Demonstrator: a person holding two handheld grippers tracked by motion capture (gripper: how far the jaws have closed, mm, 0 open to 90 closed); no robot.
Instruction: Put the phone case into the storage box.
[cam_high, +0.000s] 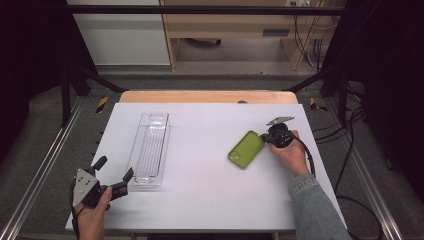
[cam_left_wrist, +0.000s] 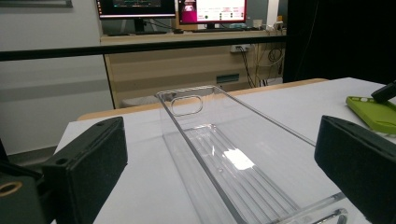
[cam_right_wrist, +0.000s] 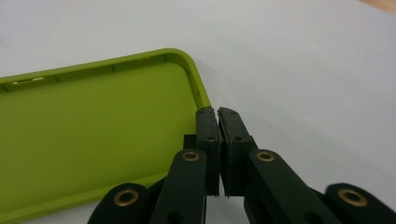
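A green phone case (cam_high: 246, 149) lies hollow side up on the right of the white table (cam_high: 210, 200). My right gripper (cam_high: 264, 138) is at its far right corner. In the right gripper view the two pads (cam_right_wrist: 218, 112) are pressed together with the case's thin side wall (cam_right_wrist: 201, 95) running in between them. An empty clear plastic tray (cam_high: 152, 116) lies lengthwise on the left. My left gripper (cam_high: 116, 167) rests at the tray's near end, jaws wide apart and empty. In the left gripper view the tray (cam_left_wrist: 187, 105) stretches away between the two pads (cam_left_wrist: 88, 158), and the case (cam_left_wrist: 371, 112) shows at the right edge.
The table's far edge is a wooden strip (cam_high: 207, 96). Metal rails (cam_high: 45, 165) run along both sides of the table, and cables (cam_high: 350, 150) trail on the floor at the right. White table surface lies between tray and case.
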